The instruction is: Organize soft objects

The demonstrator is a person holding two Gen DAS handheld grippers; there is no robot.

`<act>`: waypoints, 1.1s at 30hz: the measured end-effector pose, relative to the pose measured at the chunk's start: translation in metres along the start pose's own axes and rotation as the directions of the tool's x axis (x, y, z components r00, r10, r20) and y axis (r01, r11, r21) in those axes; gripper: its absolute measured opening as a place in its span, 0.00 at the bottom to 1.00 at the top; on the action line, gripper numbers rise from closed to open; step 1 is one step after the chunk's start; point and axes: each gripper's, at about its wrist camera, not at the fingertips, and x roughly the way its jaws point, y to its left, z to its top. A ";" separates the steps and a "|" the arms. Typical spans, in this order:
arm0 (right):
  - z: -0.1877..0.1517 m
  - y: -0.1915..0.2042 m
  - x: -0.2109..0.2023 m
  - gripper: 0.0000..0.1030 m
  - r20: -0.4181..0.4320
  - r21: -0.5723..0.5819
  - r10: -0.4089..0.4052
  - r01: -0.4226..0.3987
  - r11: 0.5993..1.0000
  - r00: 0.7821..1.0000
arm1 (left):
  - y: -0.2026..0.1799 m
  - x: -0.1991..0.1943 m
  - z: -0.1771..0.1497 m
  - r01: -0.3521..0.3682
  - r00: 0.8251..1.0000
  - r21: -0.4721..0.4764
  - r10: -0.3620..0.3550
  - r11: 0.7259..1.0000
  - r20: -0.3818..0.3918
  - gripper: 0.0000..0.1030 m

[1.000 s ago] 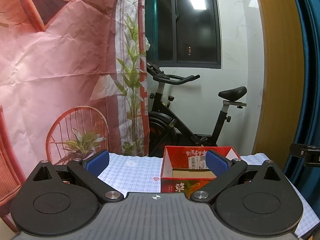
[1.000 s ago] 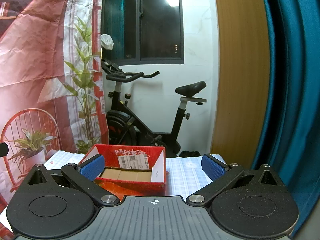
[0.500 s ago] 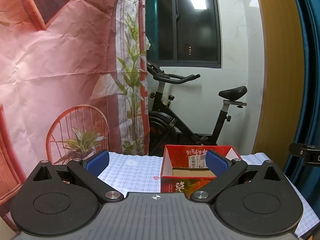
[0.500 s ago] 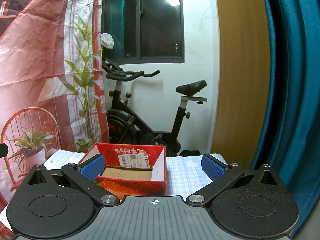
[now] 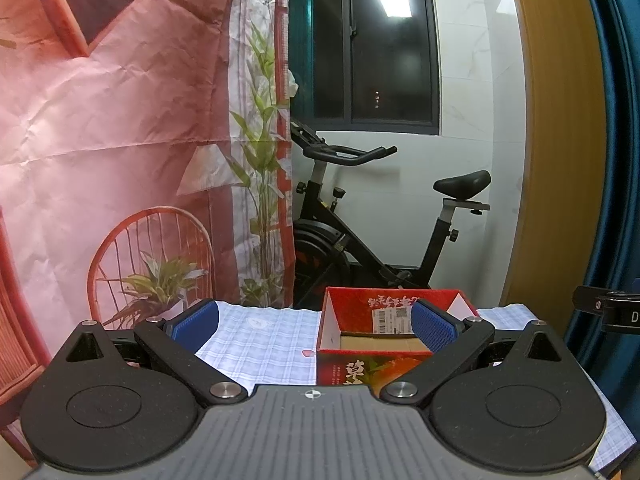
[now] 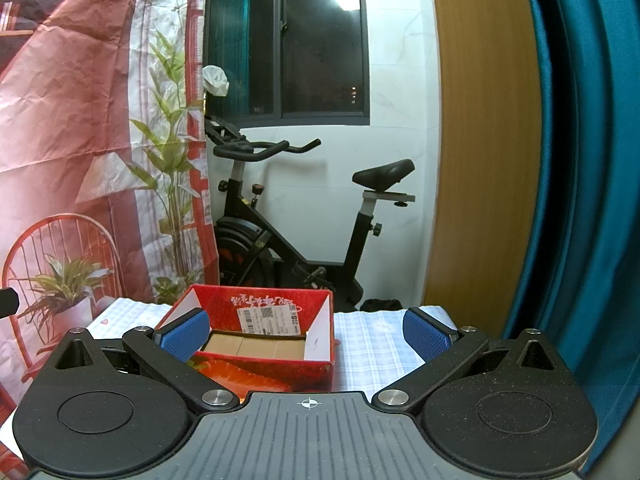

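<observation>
An open red cardboard box (image 5: 384, 312) with a brown bottom and a shipping label stands on a table with a blue-and-white checked cloth (image 5: 264, 344). It also shows in the right wrist view (image 6: 264, 320). The box holds nothing that I can see. My left gripper (image 5: 314, 326) is open and empty, held above the near part of the table, left of the box. My right gripper (image 6: 306, 334) is open and empty, held in front of the box. No soft objects are in view.
An exercise bike (image 5: 372, 224) stands behind the table against a white wall. A pink printed backdrop (image 5: 120, 140) hangs on the left. A wooden panel (image 6: 480, 160) and a teal curtain (image 6: 580, 160) are on the right. The right gripper's edge (image 5: 608, 308) shows at right.
</observation>
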 end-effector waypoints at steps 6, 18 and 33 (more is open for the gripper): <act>0.000 0.000 0.000 1.00 -0.001 0.000 -0.001 0.001 1.000 1.000 | -0.001 -0.001 -0.001 0.004 1.000 0.000 -0.004 1.000 0.001 1.00; 0.000 -0.001 0.001 1.00 -0.002 0.002 0.000 0.000 1.000 1.000 | -0.001 -0.001 -0.002 0.005 1.000 -0.001 -0.005 1.000 0.000 1.00; -0.009 0.008 0.005 1.00 -0.006 -0.005 0.030 -0.030 1.000 1.000 | -0.003 0.010 -0.010 0.013 1.000 -0.024 -0.013 1.000 -0.023 1.00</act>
